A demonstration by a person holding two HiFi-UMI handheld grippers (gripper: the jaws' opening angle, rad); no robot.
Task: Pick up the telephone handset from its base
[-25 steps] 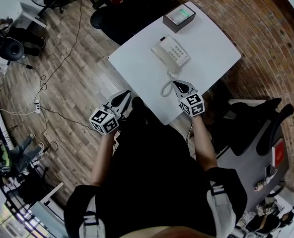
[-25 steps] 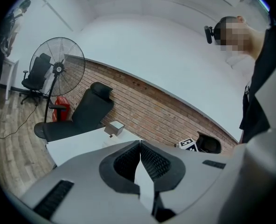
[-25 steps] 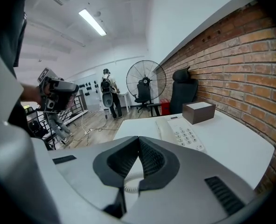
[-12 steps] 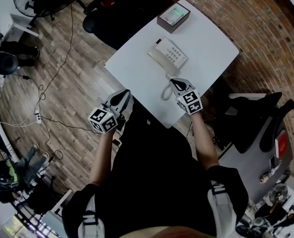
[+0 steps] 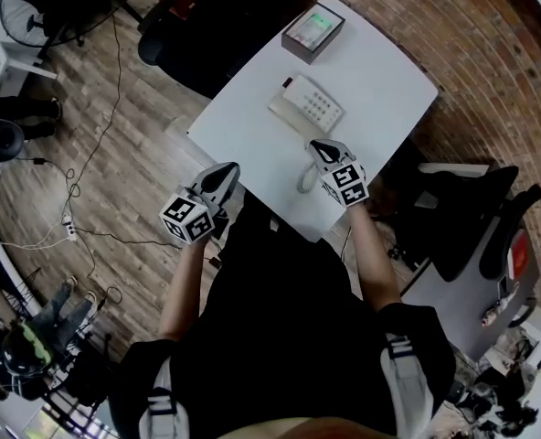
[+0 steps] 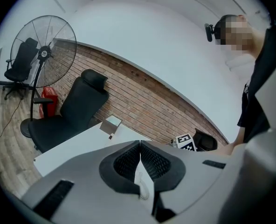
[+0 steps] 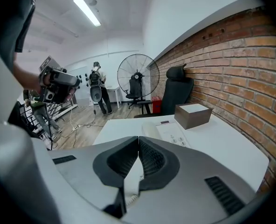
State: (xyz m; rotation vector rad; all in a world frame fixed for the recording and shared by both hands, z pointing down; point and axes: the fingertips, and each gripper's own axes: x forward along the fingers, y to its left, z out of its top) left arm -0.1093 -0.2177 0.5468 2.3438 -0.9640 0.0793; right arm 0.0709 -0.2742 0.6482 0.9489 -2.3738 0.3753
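Cream push-button telephone (image 5: pixel 314 108) mid white rectangular tabletop (image 5: pixel 385 80), handset (image 5: pixel 287 101) on base. Right gripper (image 5: pixel 317 146) above near edge, jaws together, empty; left gripper (image 5: pixel 225 173) beyond left edge, likewise closed, empty.

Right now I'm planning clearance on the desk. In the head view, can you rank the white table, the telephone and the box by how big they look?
1. white table: by far the largest.
2. telephone and box: nearly alike. The telephone looks slightly bigger, but it is too close to rank firmly.
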